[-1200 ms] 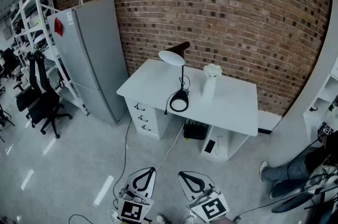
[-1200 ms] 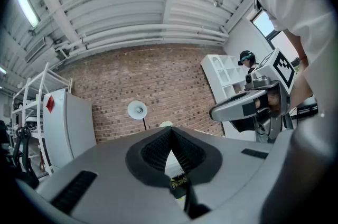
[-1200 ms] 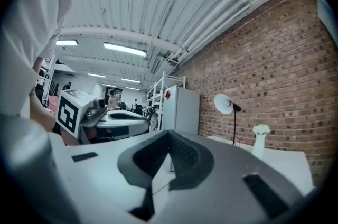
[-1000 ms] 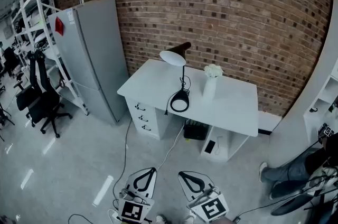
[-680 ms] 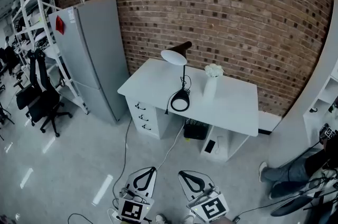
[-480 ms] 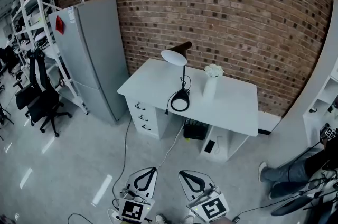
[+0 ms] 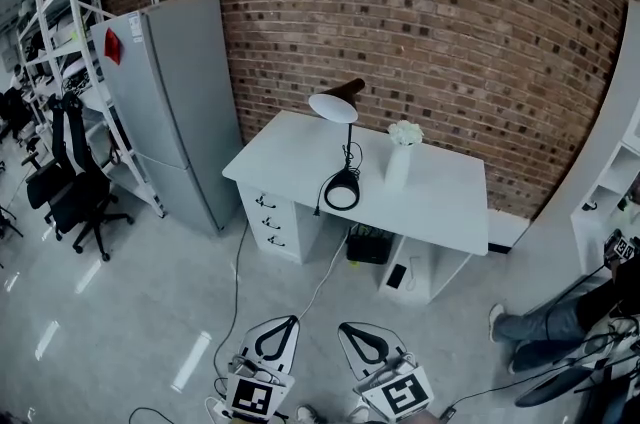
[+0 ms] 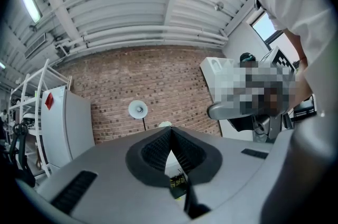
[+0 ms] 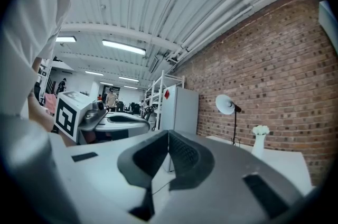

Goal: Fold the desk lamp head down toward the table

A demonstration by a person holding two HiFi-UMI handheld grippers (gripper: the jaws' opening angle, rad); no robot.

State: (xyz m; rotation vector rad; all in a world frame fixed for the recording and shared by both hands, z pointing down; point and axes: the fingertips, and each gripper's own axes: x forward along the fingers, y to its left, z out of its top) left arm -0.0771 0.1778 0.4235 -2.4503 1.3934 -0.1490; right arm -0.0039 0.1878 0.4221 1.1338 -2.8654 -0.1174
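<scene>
A black desk lamp [image 7: 342, 142] with a white-lined shade stands upright on a white desk [image 7: 300, 157] against the brick wall, its round base near the desk's front edge. The lamp also shows far off in the left gripper view [image 8: 138, 110] and in the right gripper view [image 9: 227, 105]. My left gripper [image 7: 277, 324] and right gripper [image 7: 354, 332] hang at the bottom of the head view, well short of the desk, pointing level toward it. Both are shut with nothing between the jaws.
A white vase [image 7: 398, 156] with white flowers stands right of the lamp. A grey fridge [image 7: 180, 112] stands left of the desk, with white shelving [image 7: 70, 32] and black office chairs [image 7: 70, 182] beyond. A cable [image 7: 236, 292] trails over the floor. A person's legs [image 7: 540, 322] are at right.
</scene>
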